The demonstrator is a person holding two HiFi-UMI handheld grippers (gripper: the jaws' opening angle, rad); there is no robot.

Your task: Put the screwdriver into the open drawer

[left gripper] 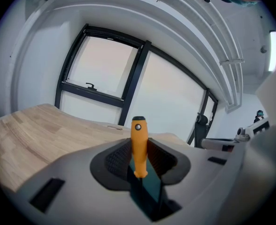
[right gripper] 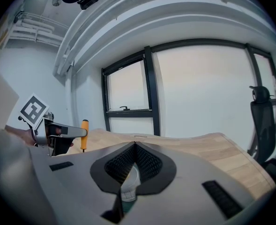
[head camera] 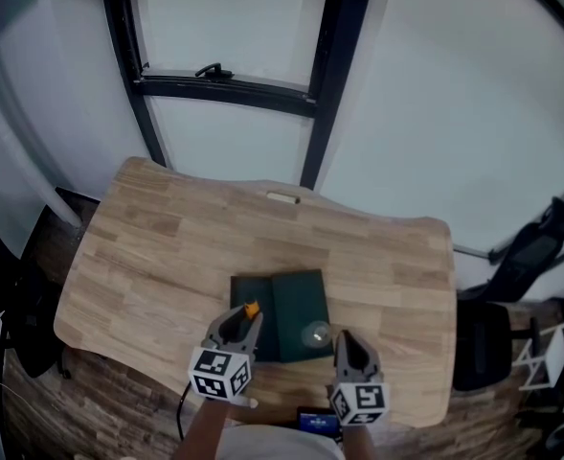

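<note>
A pale wooden tabletop stands against a tall black-framed window that gives soft, even daylight. A white wall rises at far left. Brown plank floor shows near left. What seems a black chair stands at right.

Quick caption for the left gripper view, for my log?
Left gripper holding the orange screwdriver upright between its fingers, wooden table and window beyond.
</note>
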